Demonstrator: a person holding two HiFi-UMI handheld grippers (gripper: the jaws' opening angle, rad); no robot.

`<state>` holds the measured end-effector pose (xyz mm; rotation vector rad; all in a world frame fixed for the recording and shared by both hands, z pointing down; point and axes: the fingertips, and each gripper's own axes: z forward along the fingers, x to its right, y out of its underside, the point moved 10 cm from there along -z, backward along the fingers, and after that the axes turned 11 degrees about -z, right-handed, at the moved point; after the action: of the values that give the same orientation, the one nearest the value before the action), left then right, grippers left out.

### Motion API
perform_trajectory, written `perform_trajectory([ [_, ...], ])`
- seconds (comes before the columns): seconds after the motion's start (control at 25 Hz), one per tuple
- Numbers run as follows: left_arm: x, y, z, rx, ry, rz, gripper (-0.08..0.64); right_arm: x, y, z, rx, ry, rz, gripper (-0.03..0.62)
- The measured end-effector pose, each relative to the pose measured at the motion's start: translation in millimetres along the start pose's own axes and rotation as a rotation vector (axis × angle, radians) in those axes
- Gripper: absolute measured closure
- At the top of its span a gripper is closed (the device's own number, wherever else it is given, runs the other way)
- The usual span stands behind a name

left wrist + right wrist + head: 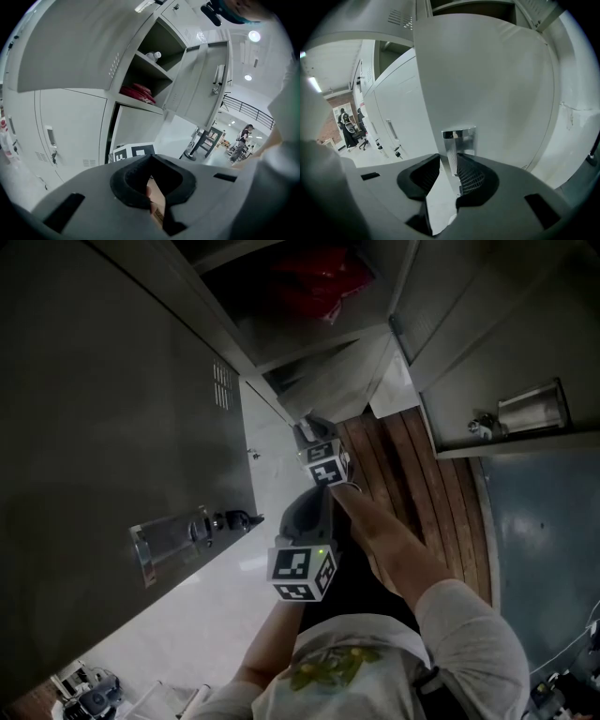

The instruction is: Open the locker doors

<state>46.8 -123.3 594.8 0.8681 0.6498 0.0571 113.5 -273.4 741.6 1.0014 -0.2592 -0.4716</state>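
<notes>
we hold the right gripper (449,163), fingers clamped on the chrome handle (461,137) at the edge of a grey locker door (487,79), left gripper (151,159) close behind, fingers together and empty, an open locker (152,65) ahead

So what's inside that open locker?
On the open locker's upper shelf lies a small white thing, maybe a bottle. The shelf below holds something red. Seen from underneath, both shelves cover whatever lies farther back.
</notes>
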Motion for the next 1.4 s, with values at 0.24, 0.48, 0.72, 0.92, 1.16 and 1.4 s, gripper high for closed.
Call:
perform_trajectory([
  [0.24,12,-10,-7,0.018,0.013,0.008,0.531,2,8,-12,-0.054,-0.008,-0.051,0.463],
  [0.48,15,-16,-10,0.03,0.006,0.021,0.531,3,16,-22,-0.061,-0.04,-0.073,0.465],
  [0.72,19,-20,-10,0.032,0.005,0.031,0.531,6,24,-31,-0.078,-0.061,-0.079,0.465],
  [0.92,23,-25,-10,0.031,0.008,0.045,0.531,7,27,-39,-0.092,-0.068,-0.064,0.465],
  [1.16,24,-30,-10,0.032,0.01,0.053,0.531,9,30,-43,-0.1,-0.086,-0.07,0.465],
  [1.4,24,-31,-11,0.029,0.004,0.05,0.531,11,33,-49,-0.111,-0.097,-0.073,0.465],
])
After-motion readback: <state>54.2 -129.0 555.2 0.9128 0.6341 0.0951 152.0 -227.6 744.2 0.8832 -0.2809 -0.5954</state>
